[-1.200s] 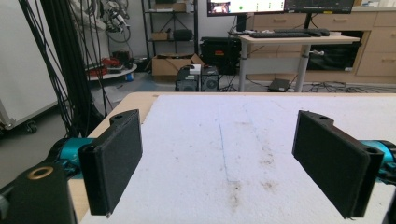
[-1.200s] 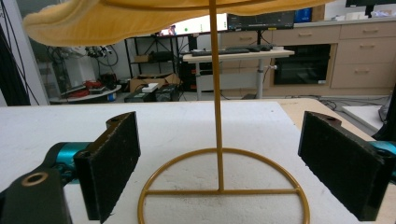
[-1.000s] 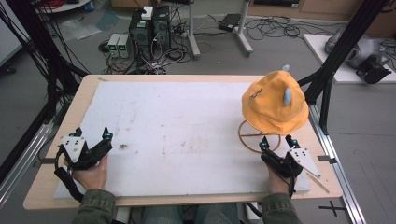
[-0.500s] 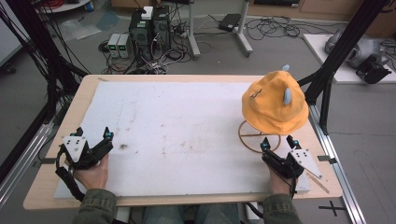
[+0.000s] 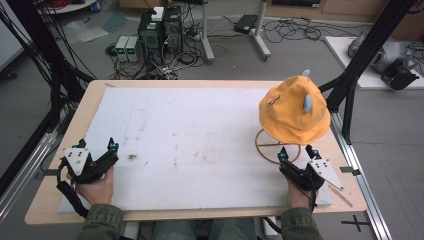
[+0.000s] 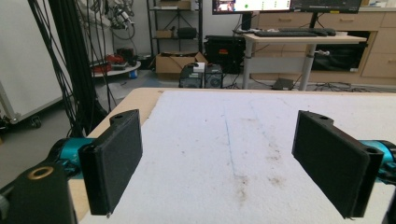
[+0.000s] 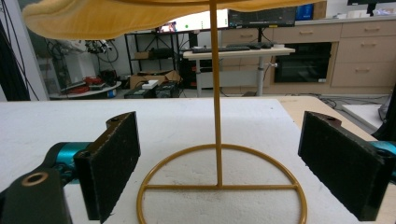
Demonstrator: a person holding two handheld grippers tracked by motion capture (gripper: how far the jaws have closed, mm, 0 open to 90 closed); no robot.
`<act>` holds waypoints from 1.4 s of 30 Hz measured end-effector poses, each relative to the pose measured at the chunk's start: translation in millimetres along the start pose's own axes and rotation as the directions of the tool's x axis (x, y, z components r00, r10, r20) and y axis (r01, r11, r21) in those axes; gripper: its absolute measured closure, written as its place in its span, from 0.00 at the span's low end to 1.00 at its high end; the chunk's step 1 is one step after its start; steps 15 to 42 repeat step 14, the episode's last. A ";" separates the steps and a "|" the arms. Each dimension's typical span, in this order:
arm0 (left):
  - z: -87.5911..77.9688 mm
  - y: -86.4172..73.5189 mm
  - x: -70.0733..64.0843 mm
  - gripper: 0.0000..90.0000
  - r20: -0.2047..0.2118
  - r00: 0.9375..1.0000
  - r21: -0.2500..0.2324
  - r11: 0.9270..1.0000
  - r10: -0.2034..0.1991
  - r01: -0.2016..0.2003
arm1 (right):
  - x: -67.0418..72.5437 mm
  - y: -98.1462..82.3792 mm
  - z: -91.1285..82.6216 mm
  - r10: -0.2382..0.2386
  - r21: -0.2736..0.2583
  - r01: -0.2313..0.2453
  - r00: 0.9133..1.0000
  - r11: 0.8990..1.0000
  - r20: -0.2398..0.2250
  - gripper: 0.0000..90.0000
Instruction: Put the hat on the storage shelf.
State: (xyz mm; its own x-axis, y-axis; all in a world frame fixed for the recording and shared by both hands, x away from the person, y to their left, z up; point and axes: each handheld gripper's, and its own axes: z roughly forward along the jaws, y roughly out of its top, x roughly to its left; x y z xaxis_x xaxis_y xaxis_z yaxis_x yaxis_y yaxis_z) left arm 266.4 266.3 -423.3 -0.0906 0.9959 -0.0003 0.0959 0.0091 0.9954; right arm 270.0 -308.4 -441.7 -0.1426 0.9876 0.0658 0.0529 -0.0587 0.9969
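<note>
- Right gripper (image 5: 295, 152) sits at the near right edge of the white foam-topped table (image 5: 200, 135), jaws spread wide, holding nothing
- Straight ahead of those jaws, just beyond: the yellow wire stand (image 7: 219, 186), its post upright
- On top sits the orange horned fabric hat (image 5: 295, 110)
- Left gripper (image 5: 111, 150) is well apart at the near left, jaws wide, empty

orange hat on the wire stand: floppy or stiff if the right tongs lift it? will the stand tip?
Probably floppy: the orange hat is soft cloth, and its brim sags unevenly in the right gripper view. Likely light too. The wire stand is a thin rod on a ring base, so it may tip or drag along if the hat snags. The right tongs are open just short of the base.
</note>
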 end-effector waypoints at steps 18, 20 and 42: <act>-2.0 1.1 -1.7 0.18 0.011 1.000 -0.006 1.000 0.007 -0.007 | -0.1 -0.4 1.2 0.001 0.003 -0.001 1.000 1.000 -0.001 0.14; -2.0 1.1 -1.7 0.18 0.011 1.000 -0.006 1.000 0.007 -0.007 | -0.1 -0.4 1.2 0.001 0.003 -0.001 1.000 1.000 -0.001 0.14; -2.0 1.1 -1.7 0.18 0.011 1.000 -0.006 1.000 0.007 -0.007 | -0.1 -0.4 1.2 0.001 0.003 -0.001 1.000 1.000 -0.001 0.14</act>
